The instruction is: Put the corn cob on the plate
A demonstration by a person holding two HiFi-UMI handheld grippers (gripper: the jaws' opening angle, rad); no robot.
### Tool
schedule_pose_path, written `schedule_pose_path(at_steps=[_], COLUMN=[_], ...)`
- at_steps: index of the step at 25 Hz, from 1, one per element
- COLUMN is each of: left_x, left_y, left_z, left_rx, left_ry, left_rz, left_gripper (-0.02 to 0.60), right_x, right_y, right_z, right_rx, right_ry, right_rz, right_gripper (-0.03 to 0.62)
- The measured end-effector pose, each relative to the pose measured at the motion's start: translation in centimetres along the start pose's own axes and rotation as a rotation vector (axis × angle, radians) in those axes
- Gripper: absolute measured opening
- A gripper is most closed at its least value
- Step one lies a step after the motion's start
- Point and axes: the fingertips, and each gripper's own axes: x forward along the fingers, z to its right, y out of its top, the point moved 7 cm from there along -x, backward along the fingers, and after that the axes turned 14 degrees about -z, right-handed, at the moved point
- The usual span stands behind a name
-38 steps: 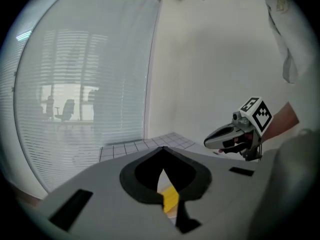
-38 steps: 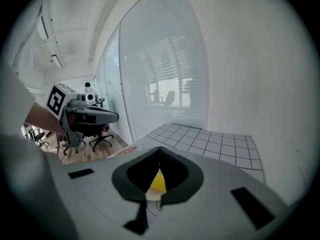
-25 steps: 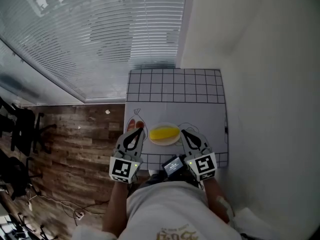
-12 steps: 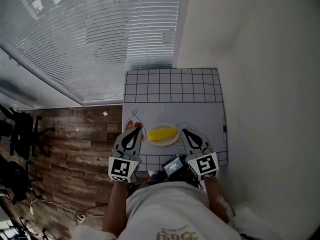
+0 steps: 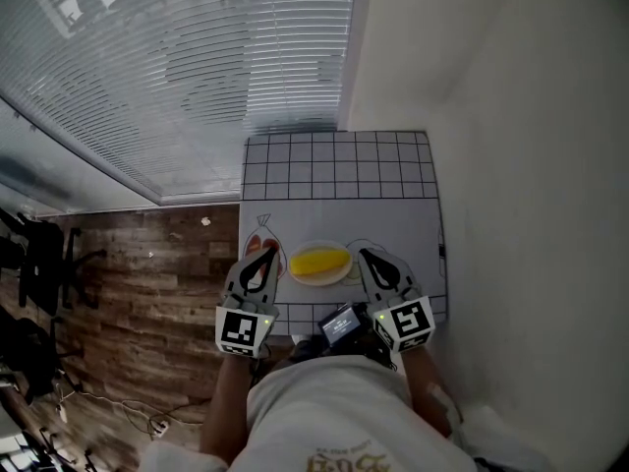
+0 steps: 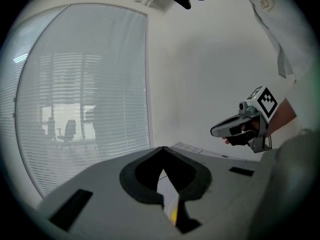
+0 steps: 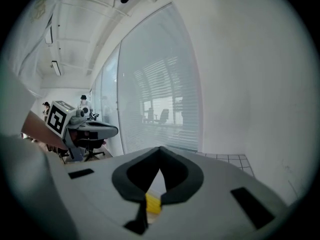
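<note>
Yellow corn cob (image 5: pixel 320 262) lies flat, left to right, on the small round white plate (image 5: pixel 340 279), near the front edge of the white grid-marked bench (image 5: pixel 393 219). Left tool (image 5: pixel 270 253) and right tool (image 5: pixel 363 256) are both closed and empty, flanking the plate. The head view shows the whole cob; the gripper views catch only a yellow sliver past the closed jaws.

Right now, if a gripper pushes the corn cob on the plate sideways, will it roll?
The corn cob looks long and rounded, so a sideways push would probably roll it. It lies on the plate, whose rim may stop it. It lies straight, so it is likely stiff.
</note>
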Motion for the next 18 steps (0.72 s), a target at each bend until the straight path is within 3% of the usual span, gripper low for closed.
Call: schedule_pose_path(at_steps=[18], left_x=[1.0], left_y=[0.1], left_z=[1.2], left_rx=[0.003], left_ry=[-0.056], left_rz=[-0.039], left_gripper=[0.008], right_x=[0.5], right_y=[-0.6], right_z=[1.0], right_rx=[-0.003], right_ry=[0.01], right_rz=[-0.011], right_gripper=[0.006])
